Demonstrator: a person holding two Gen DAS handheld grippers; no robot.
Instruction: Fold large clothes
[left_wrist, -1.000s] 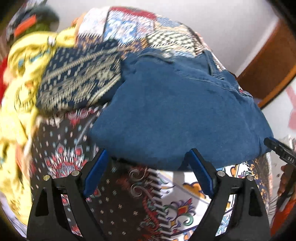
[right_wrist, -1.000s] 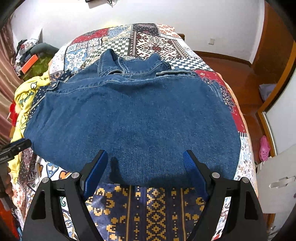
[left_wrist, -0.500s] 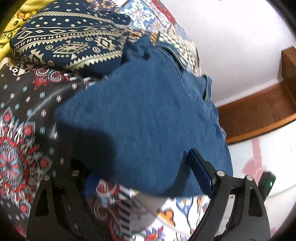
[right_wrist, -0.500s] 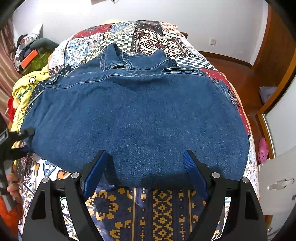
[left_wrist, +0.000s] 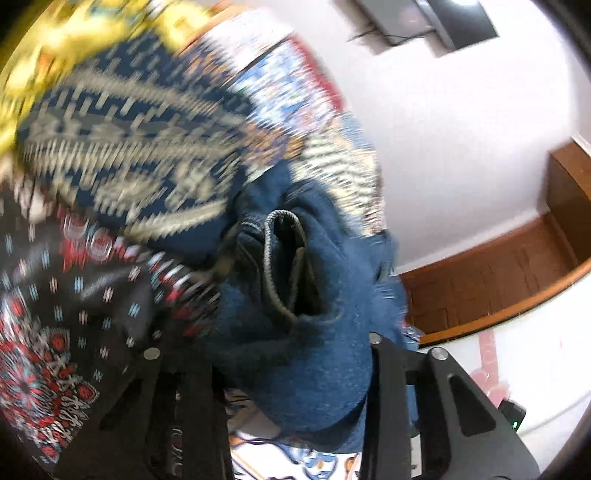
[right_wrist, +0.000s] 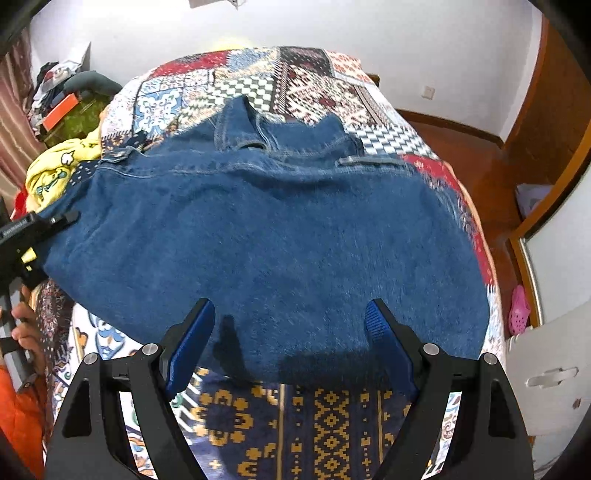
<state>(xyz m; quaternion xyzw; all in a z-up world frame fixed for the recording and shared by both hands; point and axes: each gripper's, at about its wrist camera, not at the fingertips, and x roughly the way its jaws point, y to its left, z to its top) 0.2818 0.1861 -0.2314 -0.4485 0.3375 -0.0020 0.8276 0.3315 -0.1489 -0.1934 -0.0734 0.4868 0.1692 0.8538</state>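
A large blue denim garment (right_wrist: 280, 229) lies spread on a patchwork bedspread (right_wrist: 295, 74), collar at the far end. My right gripper (right_wrist: 290, 332) is open, its blue pads at the garment's near hem, nothing between them. My left gripper (left_wrist: 295, 369) is at the garment's left edge; bunched denim (left_wrist: 295, 302) fills the space between its black fingers (left_wrist: 388, 369), and the fingertips are hidden by the cloth. The left gripper also shows in the right wrist view (right_wrist: 33, 229), at the garment's left side. The left wrist view is motion-blurred.
A yellow cloth (right_wrist: 55, 170) and a pile of things (right_wrist: 66, 103) lie left of the bed. A navy patterned pillow (left_wrist: 122, 155) sits by the denim. Wooden floor (right_wrist: 472, 162) and a white cabinet (right_wrist: 546, 369) are on the right.
My left gripper has pushed into the garment's left edge and its fingers have closed in around the cloth, which is now bunched. The right gripper has moved slightly forward and stays open.
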